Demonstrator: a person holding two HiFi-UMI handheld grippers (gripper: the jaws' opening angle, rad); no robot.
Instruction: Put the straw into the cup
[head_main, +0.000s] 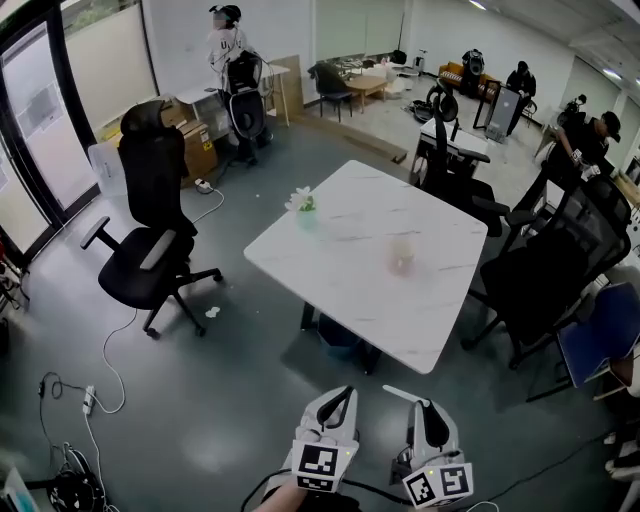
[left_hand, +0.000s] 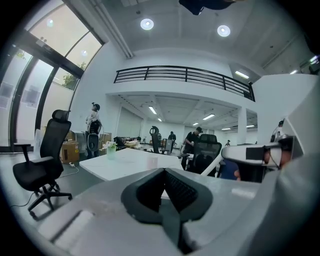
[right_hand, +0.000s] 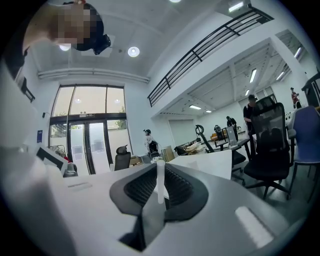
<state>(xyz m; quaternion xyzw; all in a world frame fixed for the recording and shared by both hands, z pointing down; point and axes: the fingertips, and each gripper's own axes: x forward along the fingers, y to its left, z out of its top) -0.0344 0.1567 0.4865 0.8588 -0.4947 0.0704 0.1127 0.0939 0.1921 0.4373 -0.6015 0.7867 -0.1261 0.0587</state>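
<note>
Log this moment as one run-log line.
right tongs: shut on straw | left tongs: shut, empty | cup: on table, far ahead | straw: not yet in cup

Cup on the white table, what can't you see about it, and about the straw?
- Cup: head view, too small and blurry to tell whether anything is inside.
- Straw: right gripper view, its lower end is hidden between the closed pads of the right hand-held gripper.
- Flower vase: head view, too small and blurry to tell what kind of flower it holds.
</note>
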